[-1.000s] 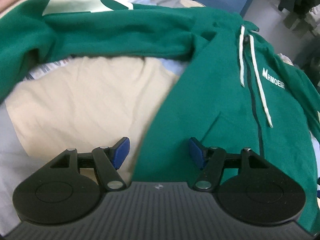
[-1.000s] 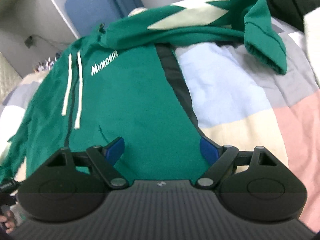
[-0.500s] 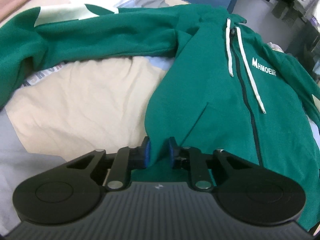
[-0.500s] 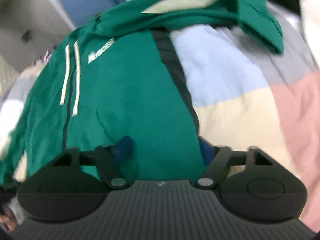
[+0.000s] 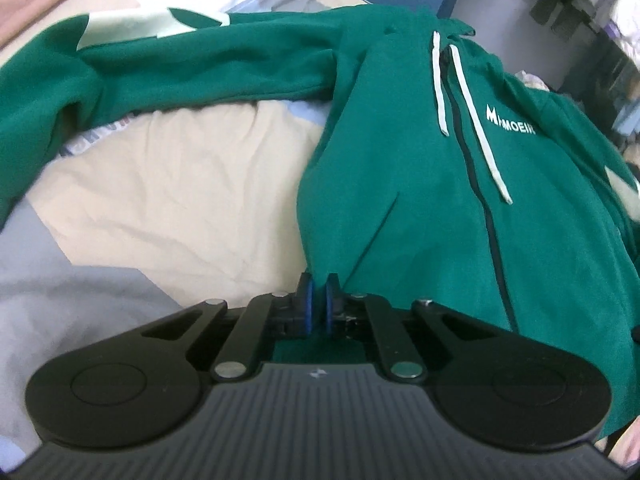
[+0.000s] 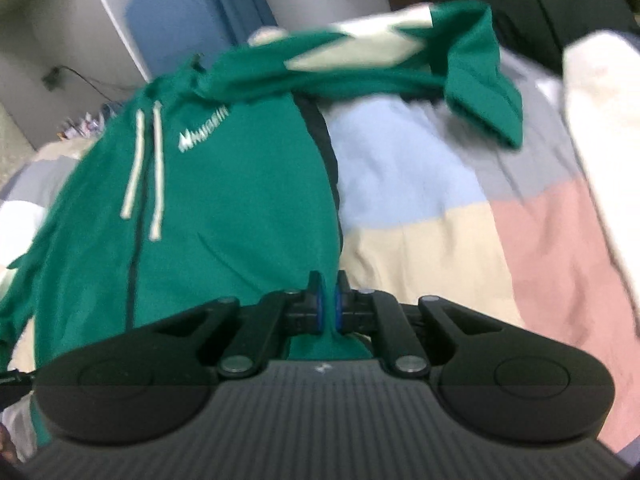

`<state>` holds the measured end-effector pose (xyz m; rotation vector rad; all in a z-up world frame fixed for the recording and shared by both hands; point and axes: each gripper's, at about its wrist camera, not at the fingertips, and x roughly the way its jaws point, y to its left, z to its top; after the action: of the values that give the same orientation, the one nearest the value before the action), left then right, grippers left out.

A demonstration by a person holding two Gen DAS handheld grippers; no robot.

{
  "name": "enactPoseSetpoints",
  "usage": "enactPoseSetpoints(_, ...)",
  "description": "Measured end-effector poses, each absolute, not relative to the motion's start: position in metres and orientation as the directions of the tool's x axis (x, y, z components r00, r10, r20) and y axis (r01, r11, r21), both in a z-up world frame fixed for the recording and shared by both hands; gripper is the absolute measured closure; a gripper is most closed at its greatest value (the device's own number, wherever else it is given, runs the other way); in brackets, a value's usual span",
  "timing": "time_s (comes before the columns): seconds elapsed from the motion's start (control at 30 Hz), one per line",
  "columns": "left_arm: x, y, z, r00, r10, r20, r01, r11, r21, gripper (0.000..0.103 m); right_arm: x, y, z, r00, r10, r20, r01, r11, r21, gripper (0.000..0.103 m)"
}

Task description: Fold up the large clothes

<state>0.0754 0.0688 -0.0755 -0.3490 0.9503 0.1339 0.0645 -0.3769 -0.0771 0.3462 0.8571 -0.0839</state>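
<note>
A green zip hoodie (image 5: pixel 420 184) with white drawstrings and a white chest logo lies front up on a patchwork bedspread (image 5: pixel 180 200). One sleeve stretches away to the left in the left wrist view. My left gripper (image 5: pixel 318 300) is shut on the hoodie's bottom hem at its left corner. In the right wrist view the same hoodie (image 6: pixel 224 208) fills the left half, its other sleeve (image 6: pixel 400 68) thrown out to the right. My right gripper (image 6: pixel 328 300) is shut on the hem at the right corner, with green cloth pinched between the blue pads.
The bedspread (image 6: pixel 440 208) has beige, blue, grey and pink patches. A blue cushion or chair back (image 6: pixel 176 12) stands beyond the hood. Dark clothes (image 6: pixel 540 4) are piled at the far right, a white bundle (image 6: pixel 600 92) beside them.
Both grippers have gone from wide open to shut on the hoodie's hem corners. The hem has lifted slightly off the bed with them.
</note>
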Motion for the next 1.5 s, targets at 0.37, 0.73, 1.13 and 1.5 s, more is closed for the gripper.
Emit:
enactPoseSetpoints(0.37, 0.068, 0.063, -0.049, 0.65, 0.01, -0.759, -0.254, 0.945, -0.205, 0.052, 0.054, -0.383, -0.067, 0.689, 0.076, -0.721, 0.237, 0.916, 0.323, 0.065)
enactPoseSetpoints(0.73, 0.055, 0.036, -0.017, 0.769, -0.096, -0.632, -0.104, 0.957, -0.272, 0.043, 0.085, -0.416, -0.026, 0.772, 0.074, -0.631, 0.177, 0.929, 0.325, 0.038)
enactPoseSetpoints(1.13, 0.08, 0.016, -0.035, 0.751, -0.145, -0.644, -0.045, 0.962, -0.269, 0.043, 0.168, -0.517, -0.037, 0.781, -0.245, -0.574, 0.339, 0.939, 0.061, 0.016)
enactPoseSetpoints(1.5, 0.117, 0.0, -0.051, 0.719, -0.174, -0.673, -0.024, 0.961, -0.274, 0.043, 0.209, -0.554, -0.096, 0.756, -0.104, -0.646, 0.267, 0.951, 0.159, 0.016)
